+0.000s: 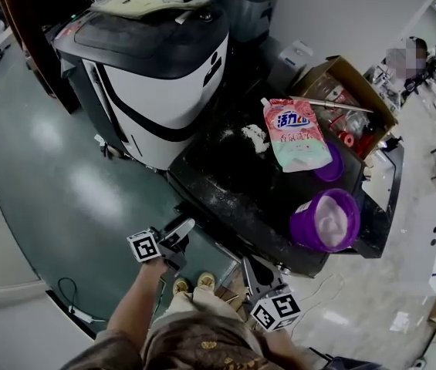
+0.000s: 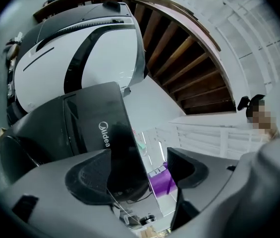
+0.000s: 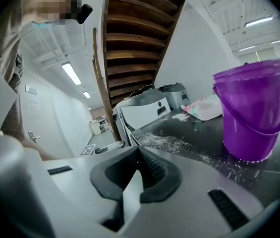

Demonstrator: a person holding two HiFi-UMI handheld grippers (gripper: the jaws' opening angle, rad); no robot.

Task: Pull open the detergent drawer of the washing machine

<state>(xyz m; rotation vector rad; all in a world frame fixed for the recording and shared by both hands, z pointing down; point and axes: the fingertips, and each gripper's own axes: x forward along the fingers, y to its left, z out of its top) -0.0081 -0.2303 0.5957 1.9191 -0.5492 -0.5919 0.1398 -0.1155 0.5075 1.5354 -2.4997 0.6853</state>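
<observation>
Below, the left hand-held gripper (image 1: 180,230) holds its ribbed black jaws apart and empty; the right hand-held gripper (image 1: 248,267) is closed on nothing. A glossy purple bucket (image 1: 301,230) stands on the powder-dusted black washing machine (image 1: 225,183).

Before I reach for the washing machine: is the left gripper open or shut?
Open: the left gripper has its jaws apart, nothing between them; the washing machine shows just beyond.

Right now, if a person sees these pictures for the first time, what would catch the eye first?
The purple bucket stands out, at the near right of the black machine top, which is dusted with white powder. Behind the bucket lies a pink detergent pouch, and further left stands a white-and-black washing machine.
</observation>
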